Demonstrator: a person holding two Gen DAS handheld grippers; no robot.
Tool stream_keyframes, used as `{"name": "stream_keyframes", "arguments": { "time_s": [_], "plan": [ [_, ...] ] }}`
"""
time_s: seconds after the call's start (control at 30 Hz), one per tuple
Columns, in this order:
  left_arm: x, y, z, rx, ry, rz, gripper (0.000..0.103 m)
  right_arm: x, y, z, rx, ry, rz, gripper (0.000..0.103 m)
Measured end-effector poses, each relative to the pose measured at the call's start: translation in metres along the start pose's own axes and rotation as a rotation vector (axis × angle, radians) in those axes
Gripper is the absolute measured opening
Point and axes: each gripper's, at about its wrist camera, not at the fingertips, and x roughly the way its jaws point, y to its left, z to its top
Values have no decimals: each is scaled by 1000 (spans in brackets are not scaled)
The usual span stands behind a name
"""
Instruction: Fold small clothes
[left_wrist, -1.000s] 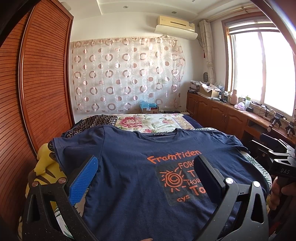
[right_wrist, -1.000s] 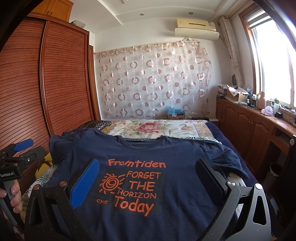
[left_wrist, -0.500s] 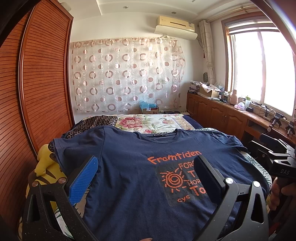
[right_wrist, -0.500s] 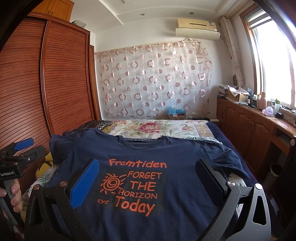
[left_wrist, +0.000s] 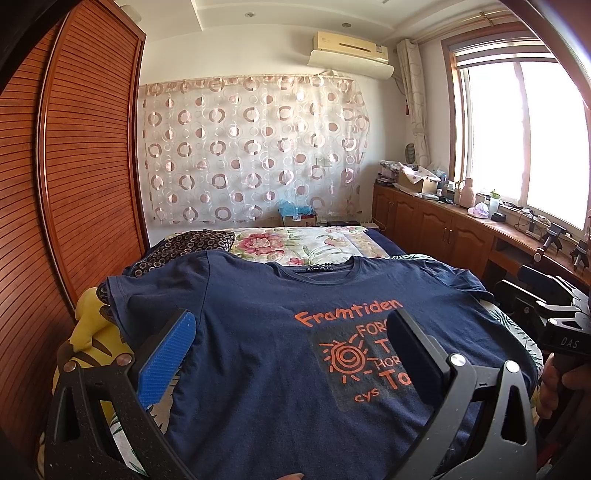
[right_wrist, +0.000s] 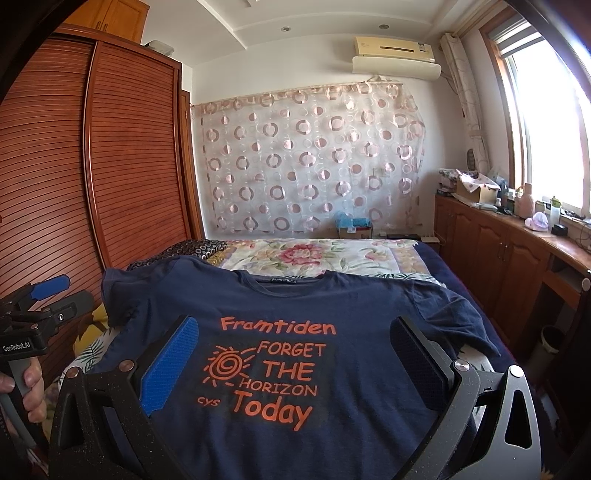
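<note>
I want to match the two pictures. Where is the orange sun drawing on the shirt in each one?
Left wrist view: the sun drawing is right of centre, low, beside the right finger.
Right wrist view: the sun drawing is left of centre, low, near the blue pad.
Shared landmark: the air conditioner high on the wall.

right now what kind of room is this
Almost certainly a home bedroom: a bed with a floral quilt, a tall slatted wooden wardrobe, a wall air conditioner, and a navy printed T-shirt spread flat on the bed.
</note>
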Motion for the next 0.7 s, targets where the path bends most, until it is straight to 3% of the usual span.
{"name": "stream_keyframes", "arguments": {
  "time_s": [0.47, 0.7],
  "plan": [
    [-9, -3, 11, -7, 9, 0, 103, 5, 2, -3, -1, 6, 11, 103],
    [-5, 6, 14, -15, 33, 39, 103, 15, 6, -2, -23, 1, 9, 103]
  ]
}}
